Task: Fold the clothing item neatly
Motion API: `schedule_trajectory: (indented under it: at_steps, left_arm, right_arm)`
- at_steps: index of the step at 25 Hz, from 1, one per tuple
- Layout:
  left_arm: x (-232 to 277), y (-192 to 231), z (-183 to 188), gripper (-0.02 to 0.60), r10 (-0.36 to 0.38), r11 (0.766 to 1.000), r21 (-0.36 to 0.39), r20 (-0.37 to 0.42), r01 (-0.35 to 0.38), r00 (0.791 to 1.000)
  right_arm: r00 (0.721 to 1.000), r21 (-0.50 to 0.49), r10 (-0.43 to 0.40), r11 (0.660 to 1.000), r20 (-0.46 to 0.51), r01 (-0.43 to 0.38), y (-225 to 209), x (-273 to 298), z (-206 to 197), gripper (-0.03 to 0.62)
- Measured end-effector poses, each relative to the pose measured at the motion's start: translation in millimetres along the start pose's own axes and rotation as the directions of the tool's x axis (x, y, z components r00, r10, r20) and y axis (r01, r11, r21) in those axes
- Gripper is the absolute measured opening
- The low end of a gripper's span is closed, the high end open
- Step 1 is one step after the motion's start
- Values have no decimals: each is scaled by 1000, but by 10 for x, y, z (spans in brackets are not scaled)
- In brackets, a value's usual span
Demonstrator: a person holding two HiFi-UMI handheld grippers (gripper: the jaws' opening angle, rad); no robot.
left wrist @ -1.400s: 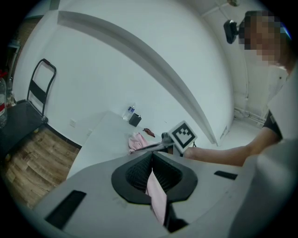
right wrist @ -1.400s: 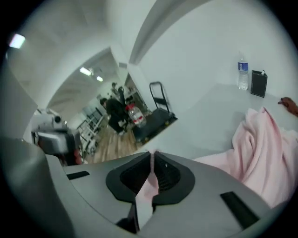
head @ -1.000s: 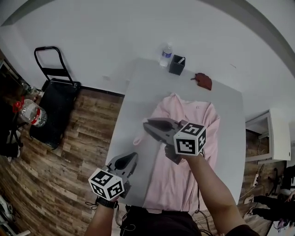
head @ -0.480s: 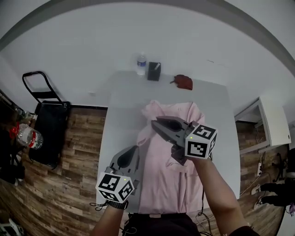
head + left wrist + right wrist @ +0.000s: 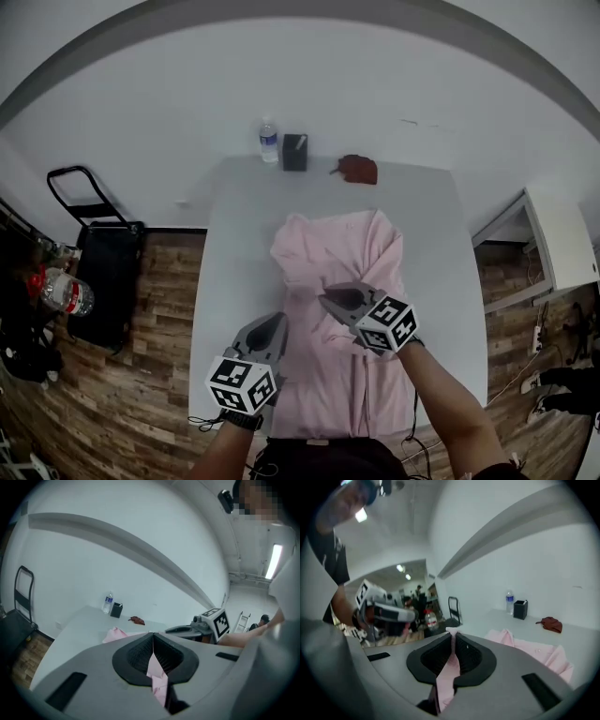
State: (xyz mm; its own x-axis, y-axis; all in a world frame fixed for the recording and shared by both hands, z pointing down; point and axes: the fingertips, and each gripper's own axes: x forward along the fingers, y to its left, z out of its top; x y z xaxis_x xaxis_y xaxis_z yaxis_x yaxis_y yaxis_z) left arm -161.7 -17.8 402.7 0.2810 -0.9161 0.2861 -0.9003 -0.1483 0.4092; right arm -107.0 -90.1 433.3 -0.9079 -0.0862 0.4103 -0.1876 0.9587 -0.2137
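Note:
A pink shirt [image 5: 342, 248] lies lengthwise on the pale table [image 5: 234, 234], its collar toward the far end. My left gripper [image 5: 277, 320] is at the shirt's near left edge, shut on a fold of the pink cloth [image 5: 154, 665] that shows between its jaws. My right gripper [image 5: 324, 299] is just to its right over the shirt's middle, also shut on a strip of pink cloth [image 5: 449, 665]. The rest of the shirt [image 5: 534, 651] lies beyond on the table. The two grippers are close together, both held above the table.
A water bottle [image 5: 268, 141], a black holder [image 5: 294, 152] and a small reddish-brown item [image 5: 357, 169] stand along the table's far edge. A black trolley [image 5: 94, 234] and a large bottle [image 5: 67, 292] are on the wood floor at left. A white cabinet [image 5: 561, 248] is at right.
The right gripper has drawn back toward the person and lower, carrying pink cloth. The loose sleeve at the shirt's left edge no longer sticks out. The head view has shifted.

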Motion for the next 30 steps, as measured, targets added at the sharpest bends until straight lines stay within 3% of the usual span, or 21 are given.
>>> schedule_trajectory:
  at_steps: [2, 5, 6, 9, 10, 12, 15, 17, 19, 20, 22, 24, 26, 30]
  left_arm:
    - [26, 0, -93, 8, 13, 1000, -11, -20, -13, 1000]
    - [43, 46, -189, 8, 25, 1000, -12, -40, -25, 999]
    - [35, 82, -223, 8, 33, 999, -17, -44, -34, 998]
    - [-21, 212, -258, 7, 67, 997, -44, -34, -69, 997]
    - [-42, 253, -248, 8, 75, 996, -48, -28, -76, 997]
    - [-76, 330, -244, 8, 88, 995, -49, -26, -89, 996]
    - [-85, 346, -300, 8, 93, 994, -51, -41, -95, 995]
    - [-77, 328, -337, 8, 82, 995, -47, -49, -84, 995]
    - [-72, 366, -379, 8, 86, 995, -54, -53, -89, 995]
    - [-71, 389, -396, 7, 93, 993, -62, -53, -96, 994]
    - [-65, 405, -396, 8, 103, 992, -71, -48, -107, 994]
    - [-60, 398, -365, 7, 104, 992, -61, -43, -106, 994]
    - [-68, 405, -347, 8, 102, 993, -48, -43, -104, 994]
    - [-56, 419, -422, 7, 100, 994, -46, -60, -103, 993]
  right_arm:
    - [998, 9, -24, 1000, -51, 25, -100, 71, -197, 34]
    - [994, 224, -41, 974, 106, 17, -175, -134, -69, 34]
    - [992, 227, -23, 974, 128, -6, -60, -143, -59, 34]
    - [996, 31, 82, 996, 34, -83, 537, -7, -237, 34]
    - [995, 19, 100, 995, 16, -100, 665, 13, -318, 34]
    - [997, 136, 69, 988, 45, -74, 671, 4, -495, 34]
    - [989, 349, -96, 936, 116, 50, 377, -168, -663, 34]
    - [987, 292, -104, 954, 121, 65, 373, -244, -600, 34]
    - [996, 121, 29, 992, 83, -39, 607, -133, -453, 34]
    - [992, 62, 105, 992, 74, -110, 731, -66, -350, 34]
    - [978, 49, 163, 984, 129, -170, 750, -42, -108, 34]
    - [964, 178, 87, 975, 253, -135, 430, -208, 61, 34]
    - [950, 326, -11, 940, 312, -96, 83, -424, -13, 34]
    - [974, 427, -125, 904, 191, 32, -274, -548, -704, 34]
